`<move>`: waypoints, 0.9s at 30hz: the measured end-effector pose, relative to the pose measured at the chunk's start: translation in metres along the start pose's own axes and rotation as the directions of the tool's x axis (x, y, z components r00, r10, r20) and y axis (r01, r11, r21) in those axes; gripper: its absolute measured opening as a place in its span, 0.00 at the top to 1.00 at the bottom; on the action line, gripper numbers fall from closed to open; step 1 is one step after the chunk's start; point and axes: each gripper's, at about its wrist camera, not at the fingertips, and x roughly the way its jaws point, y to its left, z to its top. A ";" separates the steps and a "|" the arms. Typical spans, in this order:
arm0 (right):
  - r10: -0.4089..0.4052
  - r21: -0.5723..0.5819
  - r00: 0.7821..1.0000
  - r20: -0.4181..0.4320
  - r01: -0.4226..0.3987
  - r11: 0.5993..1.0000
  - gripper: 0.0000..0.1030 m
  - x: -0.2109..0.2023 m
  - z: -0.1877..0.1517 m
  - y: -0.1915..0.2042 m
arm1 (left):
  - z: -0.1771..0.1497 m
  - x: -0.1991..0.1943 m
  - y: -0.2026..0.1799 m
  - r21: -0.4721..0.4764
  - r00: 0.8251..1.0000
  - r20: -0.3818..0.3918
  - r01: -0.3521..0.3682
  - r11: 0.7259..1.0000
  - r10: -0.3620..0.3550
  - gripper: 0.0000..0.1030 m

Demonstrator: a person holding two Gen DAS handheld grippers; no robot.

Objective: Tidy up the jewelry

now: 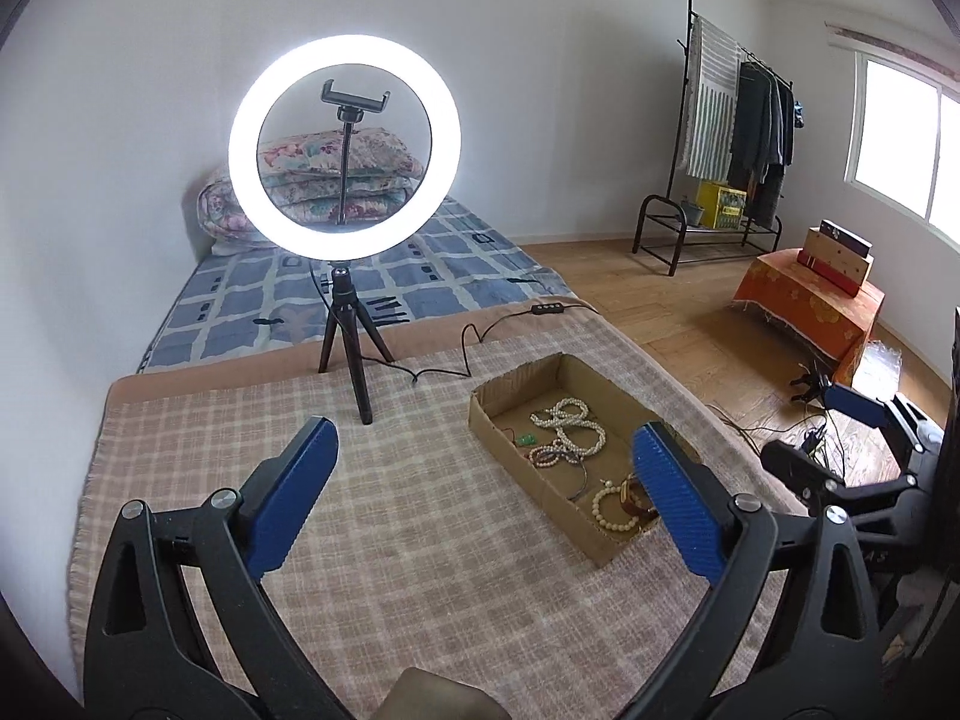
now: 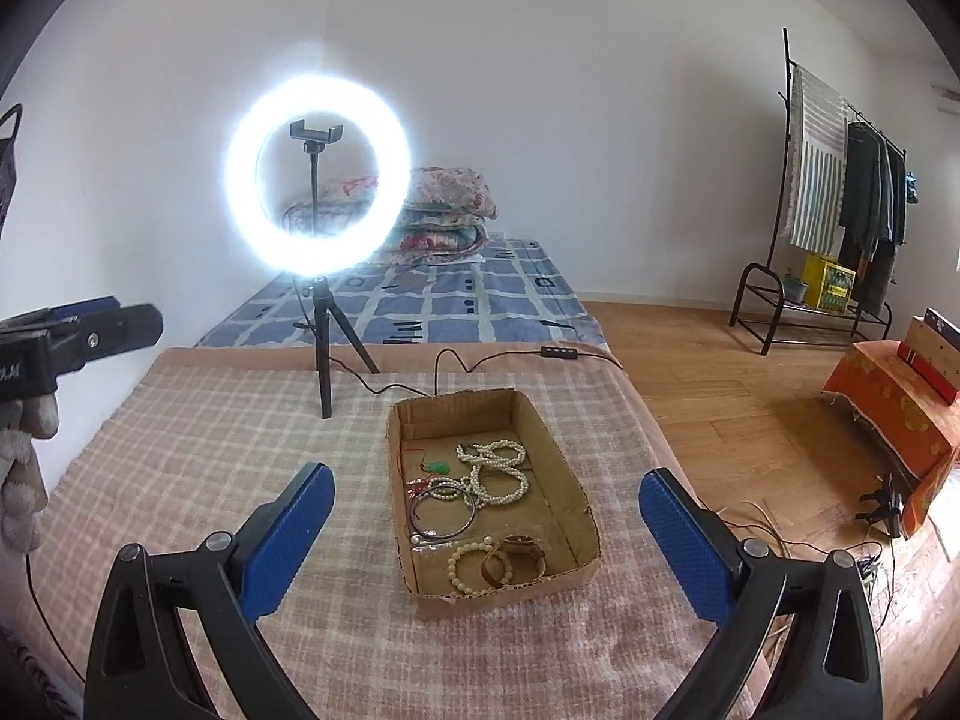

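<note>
A shallow cardboard box [image 2: 573, 483] lies on the plaid blanket and holds the jewelry: a white bead necklace [image 2: 498, 471], a metal bangle [image 2: 444, 516], a green pendant [image 2: 441, 468], a cream bead bracelet [image 2: 474, 567] and a brown bracelet [image 2: 522, 552]. The box also shows in the left wrist view [image 1: 498, 426] with the necklace [image 1: 570, 429]. My right gripper [image 2: 486, 516] is open and empty, hovering in front of the box. My left gripper [image 1: 483, 474] is open and empty, left of the box. The right gripper also shows in the left wrist view [image 1: 840, 420].
A lit ring light on a tripod [image 2: 318, 174] stands at the blanket's far edge, its cable [image 2: 456, 360] trailing right. A mattress with folded quilts [image 2: 444, 210] lies behind. A clothes rack [image 2: 840, 198] and an orange-covered box [image 2: 894, 414] stand on the wooden floor at right.
</note>
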 end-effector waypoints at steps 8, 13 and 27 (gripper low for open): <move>-0.016 -0.005 1.000 0.014 0.016 1.000 0.00 -0.010 -0.006 0.003 | -0.029 -0.014 -0.007 -0.001 0.999 -0.035 0.016 1.000 -0.016 0.02; -0.026 -0.026 0.999 0.020 0.027 0.999 0.00 -0.012 -0.012 0.007 | -0.040 -0.023 -0.013 0.016 1.000 -0.024 0.006 1.000 -0.006 0.02; -0.021 -0.002 0.999 0.031 0.021 1.000 0.00 -0.013 -0.021 0.004 | -0.059 -0.024 -0.020 0.043 0.999 -0.048 0.003 0.999 -0.001 0.00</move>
